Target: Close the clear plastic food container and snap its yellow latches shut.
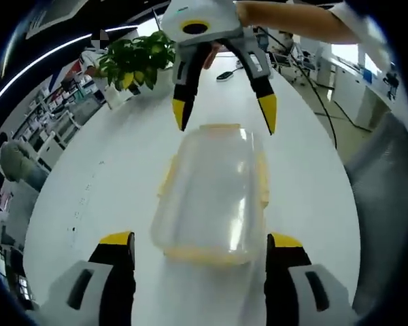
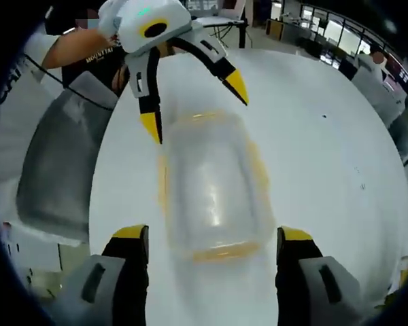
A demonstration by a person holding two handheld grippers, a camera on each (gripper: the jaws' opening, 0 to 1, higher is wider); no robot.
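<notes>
Across a long white surface [image 1: 122, 156] in an open office, a potted plant [image 1: 132, 58] stands at the far end, with desks and windows beyond. At the middle of the surface lies the clear plastic food container [image 1: 214, 200], its lid on and its yellow latches [image 1: 262, 180] along the rim. It sits between the two pairs of tongs, which face each other over it. The left tongs [image 1: 200, 238] are spread wide, jaws flanking the container's near end. The right tongs [image 2: 214, 234] are likewise wide, straddling the opposite end without gripping. A person's bare forearm [image 1: 292, 17] reaches in behind the right tongs.
</notes>
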